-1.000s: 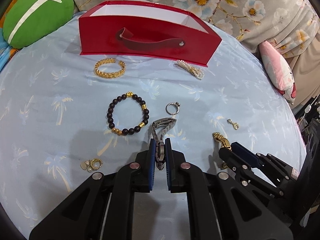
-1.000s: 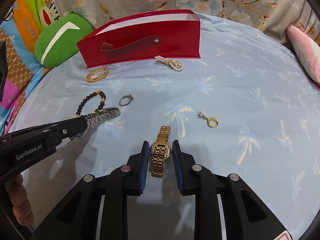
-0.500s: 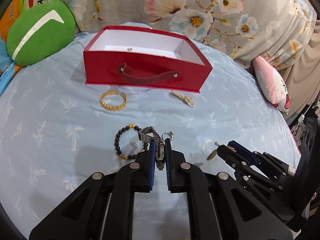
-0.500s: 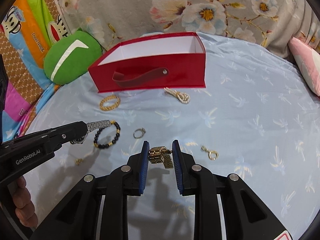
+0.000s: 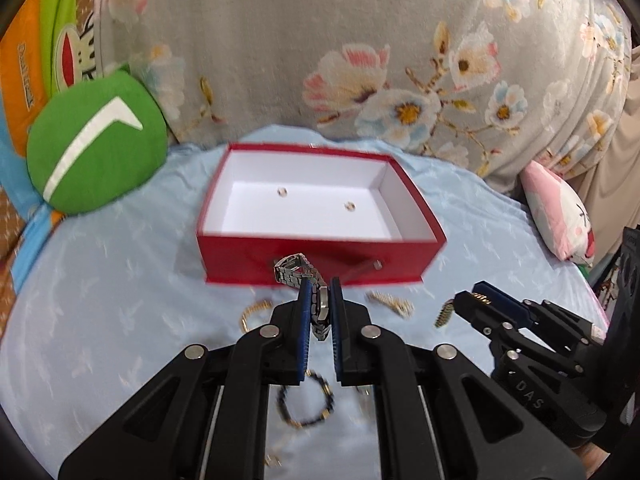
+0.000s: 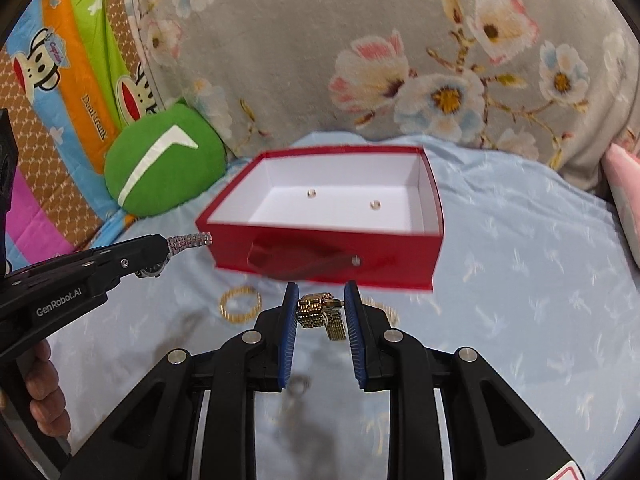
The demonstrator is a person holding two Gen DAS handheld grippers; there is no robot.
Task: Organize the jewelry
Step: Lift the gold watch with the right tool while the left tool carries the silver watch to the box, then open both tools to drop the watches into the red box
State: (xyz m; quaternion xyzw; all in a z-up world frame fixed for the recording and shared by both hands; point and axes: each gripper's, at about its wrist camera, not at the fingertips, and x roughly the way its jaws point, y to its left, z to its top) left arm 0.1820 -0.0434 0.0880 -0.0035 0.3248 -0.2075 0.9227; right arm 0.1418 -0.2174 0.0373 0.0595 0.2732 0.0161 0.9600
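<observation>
Before the red box (image 5: 320,268), both jaws clamp lifted watches.

Both your views are evenly lit, soft indoor light, no harsh glare. Motion blur smears the red box (image 5: 316,268) front just ahead of your left gripper (image 5: 320,312) and the bits on the bed sheet (image 6: 520,280) below your right gripper (image 6: 320,316). Fisheye bends edges w/ dark vignette corners. A dim shadow lies under the right gripper.
</observation>
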